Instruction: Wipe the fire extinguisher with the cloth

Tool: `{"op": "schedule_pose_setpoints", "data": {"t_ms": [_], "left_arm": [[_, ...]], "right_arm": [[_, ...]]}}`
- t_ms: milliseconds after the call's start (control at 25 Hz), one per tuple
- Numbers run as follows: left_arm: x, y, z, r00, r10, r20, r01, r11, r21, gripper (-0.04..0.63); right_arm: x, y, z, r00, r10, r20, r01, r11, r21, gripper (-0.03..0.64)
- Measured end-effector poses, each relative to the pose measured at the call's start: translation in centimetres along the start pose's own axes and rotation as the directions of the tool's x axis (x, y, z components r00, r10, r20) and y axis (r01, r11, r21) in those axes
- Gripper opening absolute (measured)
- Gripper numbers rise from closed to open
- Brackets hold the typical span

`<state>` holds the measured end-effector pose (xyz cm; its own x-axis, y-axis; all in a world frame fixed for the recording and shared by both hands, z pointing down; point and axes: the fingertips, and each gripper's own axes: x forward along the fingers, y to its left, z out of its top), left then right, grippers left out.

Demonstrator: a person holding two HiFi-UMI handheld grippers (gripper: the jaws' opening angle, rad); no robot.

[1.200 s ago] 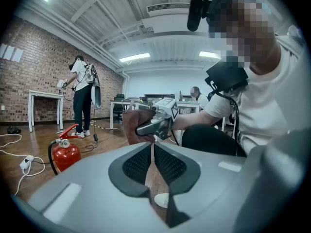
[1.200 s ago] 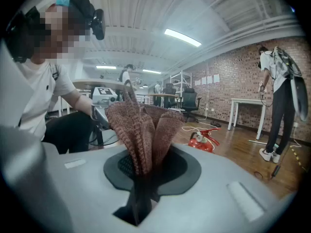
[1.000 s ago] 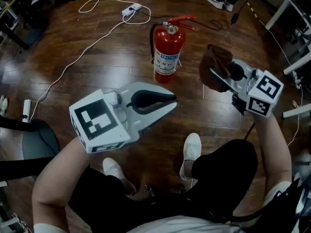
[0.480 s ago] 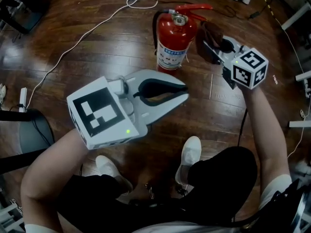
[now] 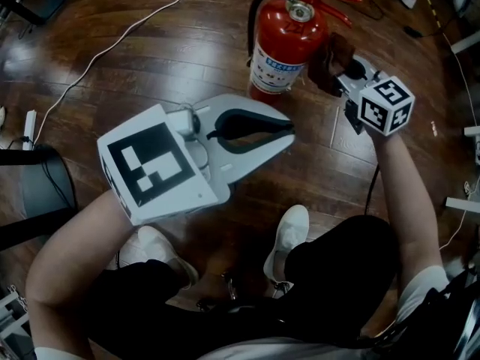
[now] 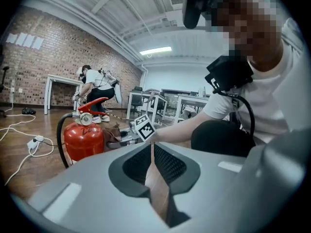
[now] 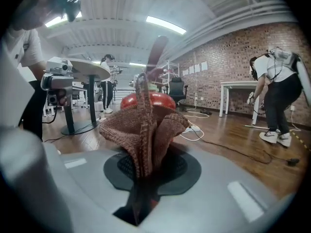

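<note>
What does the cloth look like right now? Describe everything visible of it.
The cloth is brown, with a knitted, ribbed look. It is bunched into folds and pinched between the shut jaws of the right gripper, with the rest fanning out beyond them. It is held above the floor, beside the upper body of the red fire extinguisher, apparently touching it.

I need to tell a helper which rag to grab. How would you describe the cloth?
On the dark wooden floor stands a red fire extinguisher. Beside its body, the right gripper is shut on the cloth: a bunched, brown, knitted rag, soft and ribbed next to the smooth red cylinder and the white gripper.
</note>
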<state>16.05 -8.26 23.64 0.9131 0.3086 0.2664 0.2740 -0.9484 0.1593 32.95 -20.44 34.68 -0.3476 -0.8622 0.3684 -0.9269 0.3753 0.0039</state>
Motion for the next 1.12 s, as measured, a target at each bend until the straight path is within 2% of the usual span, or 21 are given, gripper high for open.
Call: {"op": "schedule_pose_setpoints", "data": {"t_ms": [480, 760, 1000, 1120], "left_arm": [[-0.7, 0.6, -1.7, 0.999, 0.020, -0.027, -0.021, 0.999, -0.049, 0.020], [-0.7, 0.8, -2.5, 0.999, 0.020, -0.044, -0.023, 0.998, -0.060, 0.020], [0.9, 0.0, -3.4, 0.997, -0.040, -0.063, 0.034, 0.995, -0.091, 0.020], [2.2, -0.5, -3.6, 0.996, -0.083, -0.044, 0.079, 0.993, -0.093, 0.020]], "right_arm": [[4.4, 1.0, -11.9, 0.984, 0.022, -0.178, -0.010, 0.998, 0.070, 0.063], [6.0, 1.8, -15.6, 0.960, 0.033, -0.278, -0.010, 0.997, 0.082, 0.063], [6.7, 2.7, -17.0, 0.930, 0.064, -0.361, -0.033, 0.995, 0.090, 0.063], [6.8, 3.0, -18.3, 0.911, 0.074, -0.405, -0.038, 0.995, 0.096, 0.063]]}}
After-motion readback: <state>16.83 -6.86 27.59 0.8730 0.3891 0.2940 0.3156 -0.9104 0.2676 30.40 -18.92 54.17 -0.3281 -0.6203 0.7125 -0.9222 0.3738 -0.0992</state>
